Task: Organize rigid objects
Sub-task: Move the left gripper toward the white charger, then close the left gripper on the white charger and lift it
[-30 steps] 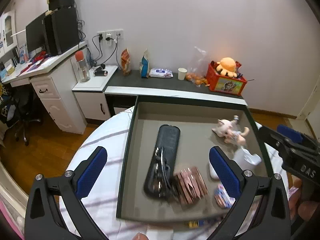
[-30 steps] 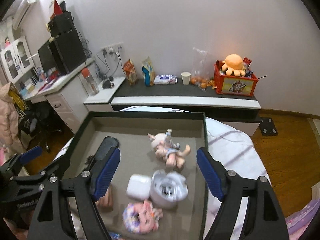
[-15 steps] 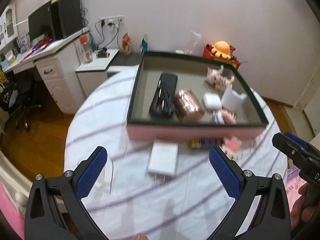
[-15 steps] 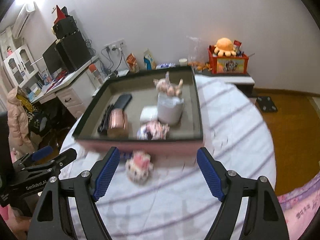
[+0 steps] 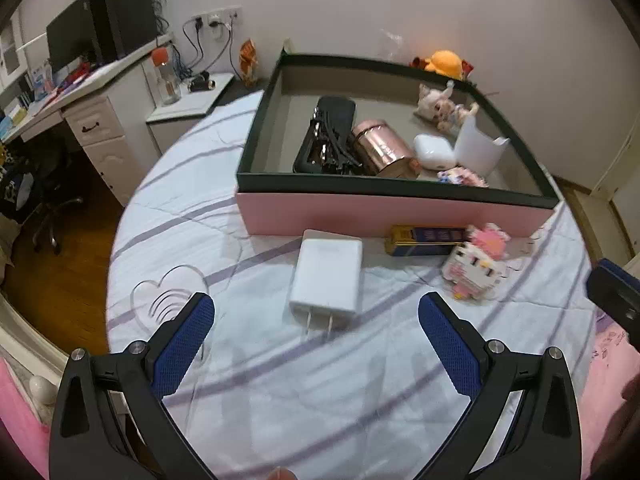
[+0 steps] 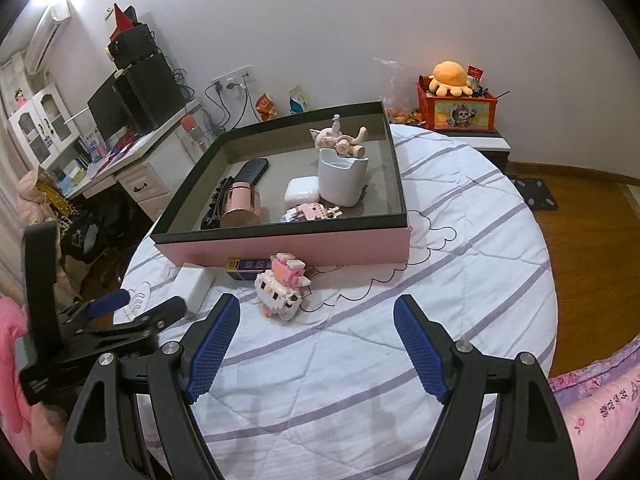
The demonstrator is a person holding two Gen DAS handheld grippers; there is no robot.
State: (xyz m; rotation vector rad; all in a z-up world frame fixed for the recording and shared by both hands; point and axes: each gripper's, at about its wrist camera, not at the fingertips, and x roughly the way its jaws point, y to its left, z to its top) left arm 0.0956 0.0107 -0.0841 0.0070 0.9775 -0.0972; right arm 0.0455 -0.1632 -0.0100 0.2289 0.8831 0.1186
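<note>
- Charger [image 5: 326, 276] lies flat on the desk [image 5: 320, 380], just outside the box [image 5: 392, 208], prongs toward you; beside it sit a battery box [image 5: 426, 240] and a block toy [image 5: 476, 266].
- Judged risk: the charger is wide and smooth. Close on its rounded corners and it may squirt out or skid on the quilted cloth.
- The block toy looks fragile; squeeze hard and the bricks could split apart.
- Lifting over the box wall, you could clip the rim and drop the piece onto the can [image 5: 382, 152] or earbud case [image 5: 434, 152].
- Your left hand-held gripper [image 5: 316, 340] hangs above the desk, jaws spread wide and empty, aimed at the charger.
- Your right hand-held gripper [image 6: 318, 348] is likewise wide apart, holding nothing, near the block toy [image 6: 282, 288].
</note>
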